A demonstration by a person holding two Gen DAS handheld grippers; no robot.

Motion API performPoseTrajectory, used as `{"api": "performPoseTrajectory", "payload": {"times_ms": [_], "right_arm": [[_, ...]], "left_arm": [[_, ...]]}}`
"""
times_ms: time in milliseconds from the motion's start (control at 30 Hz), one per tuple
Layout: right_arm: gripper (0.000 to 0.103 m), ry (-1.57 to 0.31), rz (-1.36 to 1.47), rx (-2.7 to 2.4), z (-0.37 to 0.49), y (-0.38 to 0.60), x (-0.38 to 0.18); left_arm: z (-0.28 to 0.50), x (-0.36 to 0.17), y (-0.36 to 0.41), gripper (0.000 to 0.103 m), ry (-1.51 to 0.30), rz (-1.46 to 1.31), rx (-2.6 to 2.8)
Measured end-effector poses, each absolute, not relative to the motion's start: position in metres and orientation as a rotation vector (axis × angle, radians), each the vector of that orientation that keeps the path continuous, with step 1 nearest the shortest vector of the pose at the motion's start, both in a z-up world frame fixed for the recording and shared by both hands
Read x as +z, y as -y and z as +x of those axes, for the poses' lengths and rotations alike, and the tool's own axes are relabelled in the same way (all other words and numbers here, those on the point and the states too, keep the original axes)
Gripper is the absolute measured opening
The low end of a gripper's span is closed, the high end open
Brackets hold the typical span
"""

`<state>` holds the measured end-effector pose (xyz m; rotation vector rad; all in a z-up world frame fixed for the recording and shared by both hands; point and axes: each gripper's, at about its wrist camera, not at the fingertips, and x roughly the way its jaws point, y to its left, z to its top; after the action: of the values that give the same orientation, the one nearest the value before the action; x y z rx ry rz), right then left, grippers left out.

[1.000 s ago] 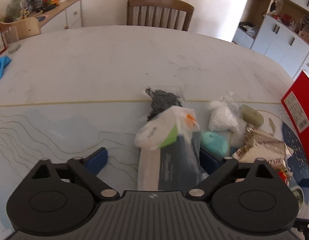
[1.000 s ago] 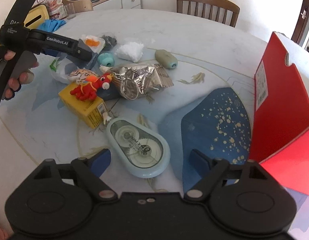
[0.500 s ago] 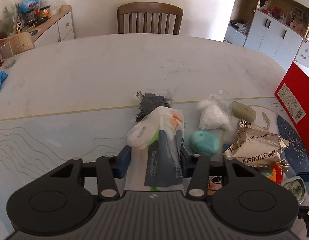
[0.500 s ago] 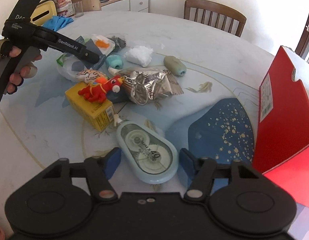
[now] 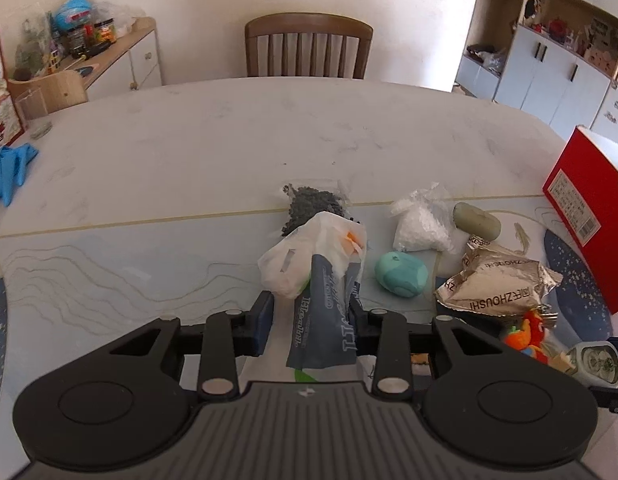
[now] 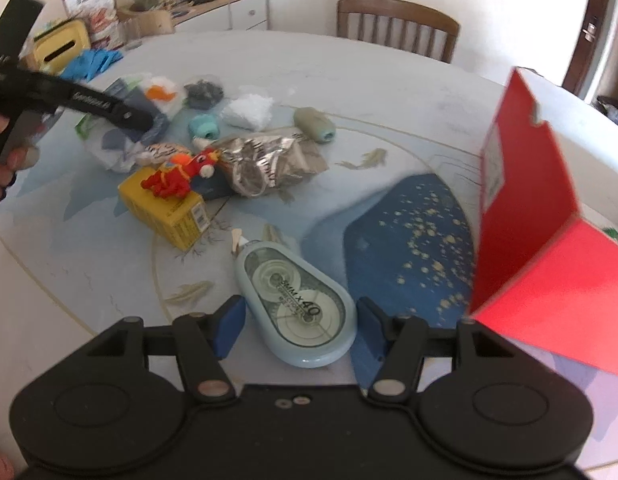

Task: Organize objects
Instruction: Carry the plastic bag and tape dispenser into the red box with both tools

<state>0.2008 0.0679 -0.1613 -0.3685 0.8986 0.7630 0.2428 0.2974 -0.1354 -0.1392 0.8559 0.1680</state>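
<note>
In the left wrist view my left gripper (image 5: 309, 312) is closing on a clear plastic bag (image 5: 301, 256) that holds a grey-blue packet (image 5: 323, 320). Both pads press the bag's sides, and it is raised a little off the table mat. In the right wrist view my right gripper (image 6: 299, 320) is shut on a pale blue correction tape dispenser (image 6: 297, 304), which lies flat on the mat (image 6: 409, 224). There the left gripper (image 6: 147, 124) shows at the far left, held by a person's hand (image 6: 5, 168).
An open red box (image 6: 529, 208) stands right of the tape. The pile holds a foil packet (image 5: 497, 284), red toy (image 6: 177, 176), yellow box (image 6: 165, 212), teal case (image 5: 401, 276), grey-green case (image 5: 477, 222) and bags of white (image 5: 419, 224) and dark granules (image 5: 313, 204). Blue gloves (image 5: 9, 172) lie far left.
The left jaws went from wide open to pressing the bag and lifted it slightly. The right jaws narrowed from wide apart onto the correction tape.
</note>
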Motion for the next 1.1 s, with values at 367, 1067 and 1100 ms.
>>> {"api": "performPoseTrajectory", "payload": {"times_ms": [367, 1067, 1100], "right_arm": [[0.059, -0.89, -0.228, 0.75, 0.201, -0.027, -0.118], [0.06, -0.798, -0.161, 0.686, 0.236, 0.044, -0.047], [0.06, -0.796, -0.159, 0.679, 0.239, 0.049, -0.045]], "left_arm": [[0.222, -0.102, -0.278, 0.035, -0.831, -0.135, 0.195], [0.251, -0.035, -0.149, 0.035, -0.744, -0.107, -0.031], [0.254, -0.033, -0.141, 0.035, -0.74, -0.103, -0.042]]}}
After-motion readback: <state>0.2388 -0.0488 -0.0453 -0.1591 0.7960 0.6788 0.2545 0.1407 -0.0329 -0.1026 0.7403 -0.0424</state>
